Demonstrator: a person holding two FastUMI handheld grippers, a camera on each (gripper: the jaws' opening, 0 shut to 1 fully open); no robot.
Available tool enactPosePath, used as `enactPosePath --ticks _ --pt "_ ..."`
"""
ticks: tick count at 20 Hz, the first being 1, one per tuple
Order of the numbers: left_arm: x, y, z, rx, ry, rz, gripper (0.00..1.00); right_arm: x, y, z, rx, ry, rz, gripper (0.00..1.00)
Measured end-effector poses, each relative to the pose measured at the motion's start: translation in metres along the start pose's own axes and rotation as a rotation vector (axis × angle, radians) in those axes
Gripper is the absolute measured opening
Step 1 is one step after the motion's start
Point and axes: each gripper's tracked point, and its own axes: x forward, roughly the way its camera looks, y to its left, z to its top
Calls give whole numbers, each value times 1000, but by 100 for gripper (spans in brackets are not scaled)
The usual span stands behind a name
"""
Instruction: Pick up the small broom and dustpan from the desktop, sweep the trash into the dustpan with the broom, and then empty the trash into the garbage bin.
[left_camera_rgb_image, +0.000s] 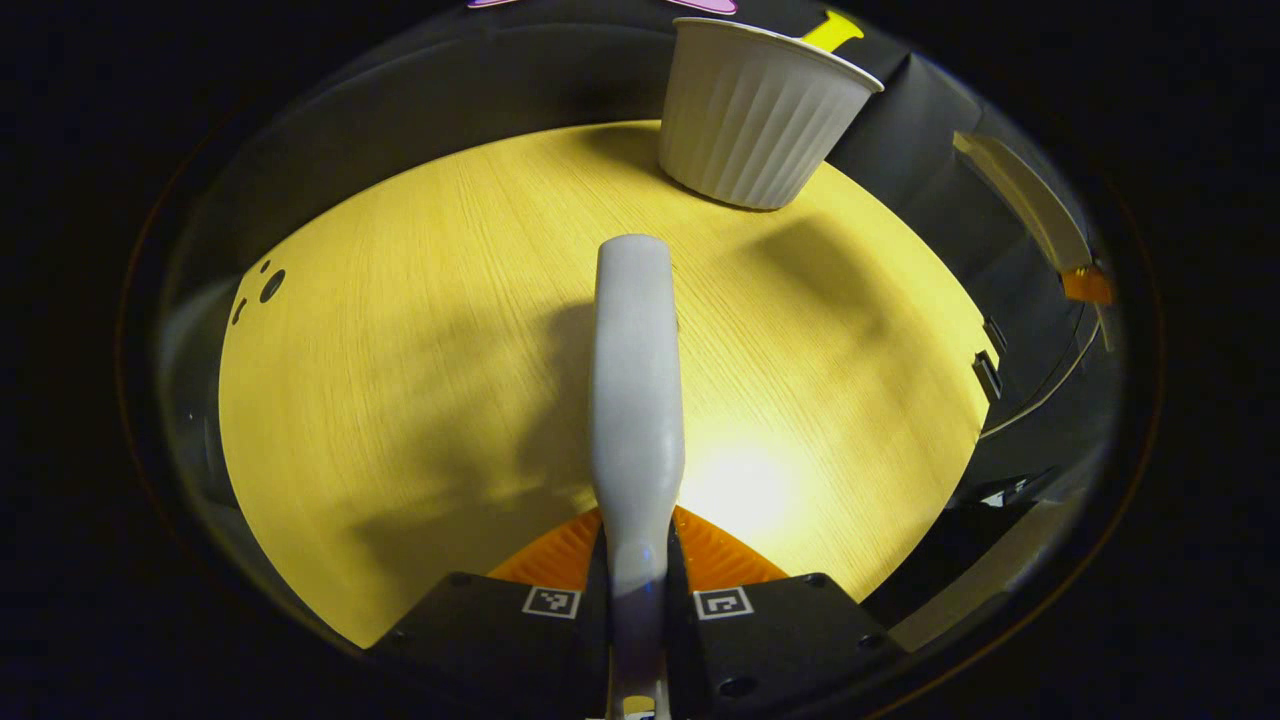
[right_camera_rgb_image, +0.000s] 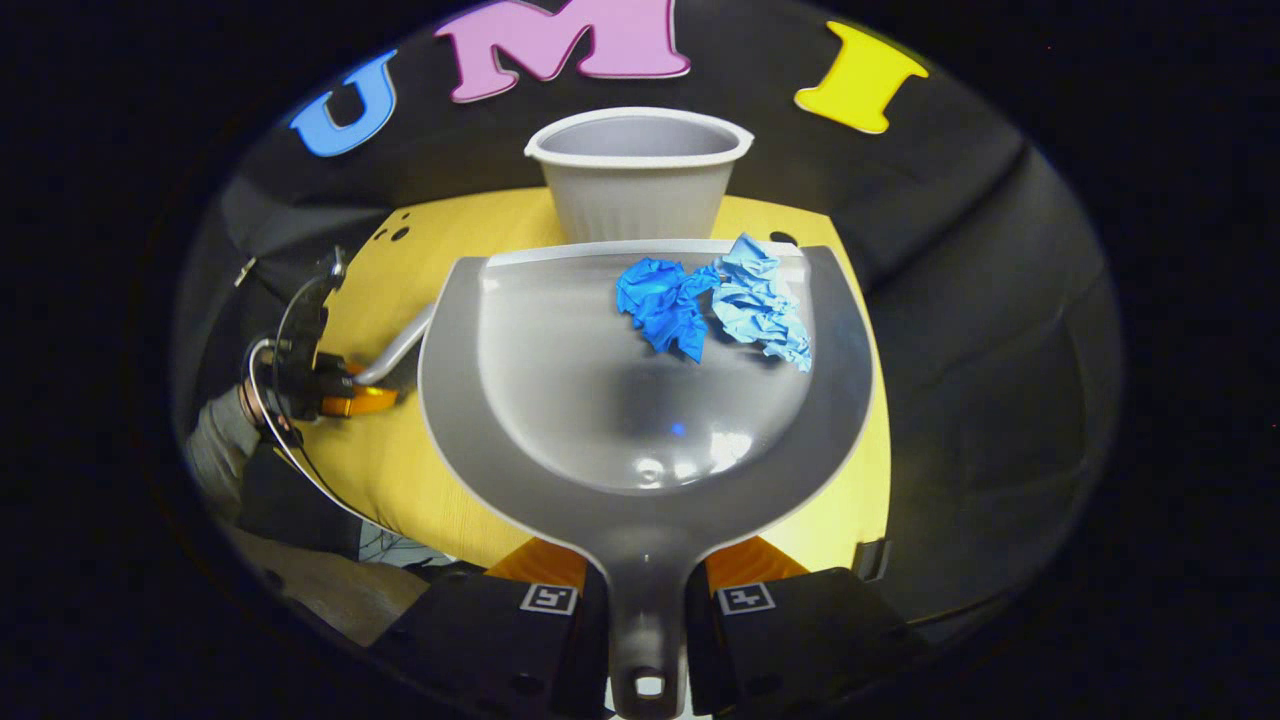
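Note:
My right gripper (right_camera_rgb_image: 645, 600) is shut on the handle of the grey dustpan (right_camera_rgb_image: 560, 400), which I hold above the table. Two crumpled papers, one dark blue (right_camera_rgb_image: 665, 305) and one light blue (right_camera_rgb_image: 762, 300), lie near the pan's front lip. The white ribbed garbage bin (right_camera_rgb_image: 637, 175) stands just beyond that lip. My left gripper (left_camera_rgb_image: 637, 570) is shut on the pale broom (left_camera_rgb_image: 636, 400), whose rounded end points toward the bin (left_camera_rgb_image: 757, 110). In the right gripper view, the left gripper (right_camera_rgb_image: 330, 385) with the broom (right_camera_rgb_image: 400, 345) is off to the pan's left.
The yellow wooden table (left_camera_rgb_image: 400, 350) has small holes (left_camera_rgb_image: 268, 286) near its far left corner. Black booth walls close it in at the back and sides. A person's sleeve (right_camera_rgb_image: 215, 440) shows at the left of the right gripper view.

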Motion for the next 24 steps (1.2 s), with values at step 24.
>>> enactPosePath --ticks 24 --pt "4 11 -12 -64 -57 9 27 22 -74 238 -608 117 -443 35"
